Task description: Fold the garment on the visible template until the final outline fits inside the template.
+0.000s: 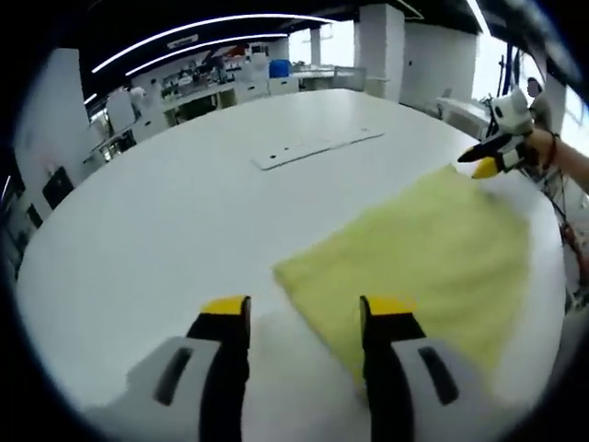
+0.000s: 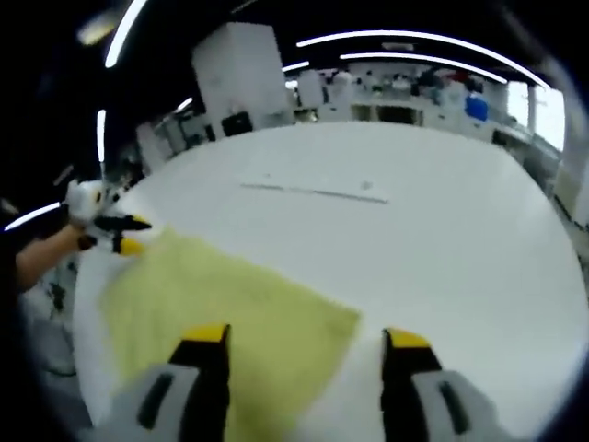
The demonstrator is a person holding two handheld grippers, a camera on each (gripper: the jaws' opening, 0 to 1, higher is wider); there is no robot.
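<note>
The pale yellow, soft cloth garment point(image 1: 414, 253) lies flat on the wide white table point(image 1: 166, 212). Left tool point(image 1: 308, 318) and right tool point(image 2: 306, 345) both hang open at opposite corners. It looks light and limp; pinching corners or edges seems best.

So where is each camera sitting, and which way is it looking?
Left gripper view: rides on the left gripper, looking along its open jaws over the yellow garment on the white table; the right gripper and a hand show far across.
Right gripper view: rides on the right gripper, facing the other way over the garment; the left gripper and an arm show.
Both share the garment, the table and the flat template.
</note>
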